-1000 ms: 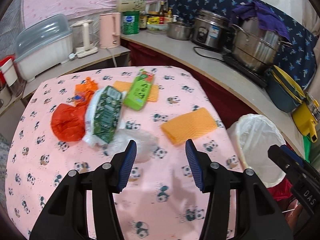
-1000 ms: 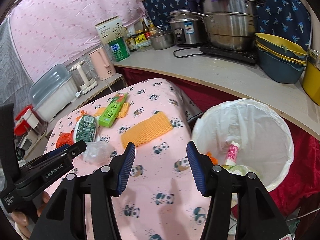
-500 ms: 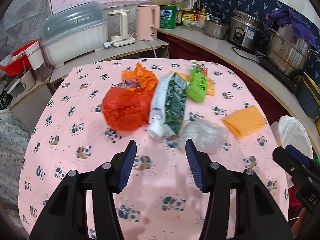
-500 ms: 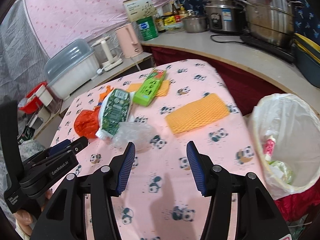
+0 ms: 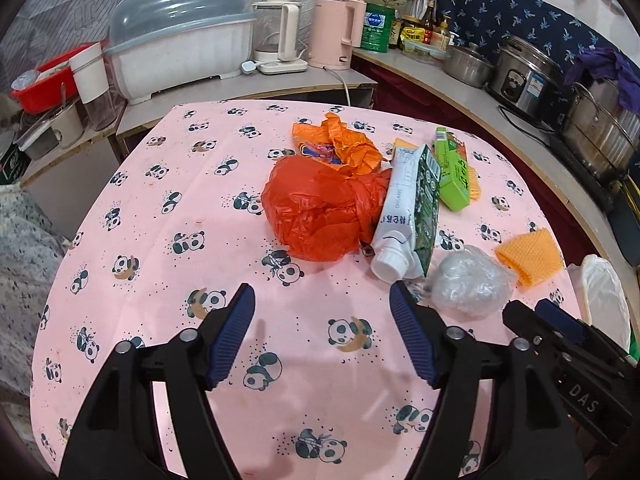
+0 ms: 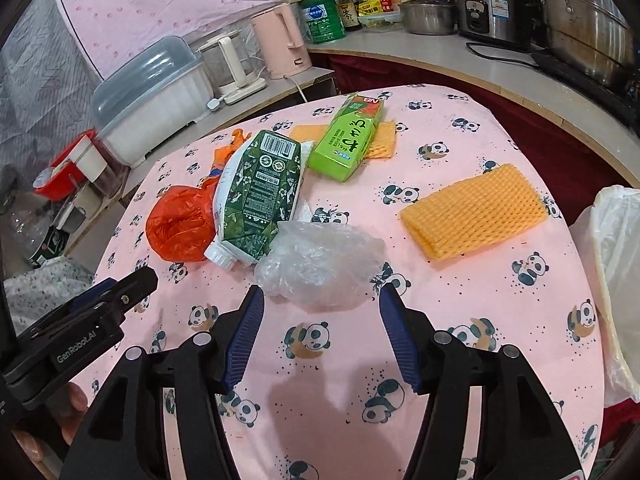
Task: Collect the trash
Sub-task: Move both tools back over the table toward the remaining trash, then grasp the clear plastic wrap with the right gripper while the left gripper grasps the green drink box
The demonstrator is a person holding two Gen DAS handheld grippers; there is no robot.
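Note:
Trash lies on the pink panda tablecloth [image 5: 168, 240]: a red plastic bag [image 5: 320, 212], a crumpled orange wrapper [image 5: 344, 144], a flattened green-and-white carton [image 6: 256, 196], a bright green box [image 6: 348, 136], a clear crumpled plastic bag [image 6: 320, 260] and an orange foam net [image 6: 476, 212]. My left gripper [image 5: 322, 336] is open and empty, short of the red bag. My right gripper [image 6: 322, 332] is open and empty, its tips just short of the clear bag. The white-lined trash bin [image 6: 616, 280] stands off the table's right edge.
A counter runs behind and to the right with a dish box [image 5: 180, 52], kettles [image 5: 340, 32], a rice cooker [image 5: 524, 76] and steel pots [image 5: 604, 136]. A second orange foam net [image 6: 384, 140] lies under the green box.
Both grippers have swung left, away from the bin and toward the trash pile. The left view now centres on the red bag, the right view on the clear bag. Both jaws stayed open.

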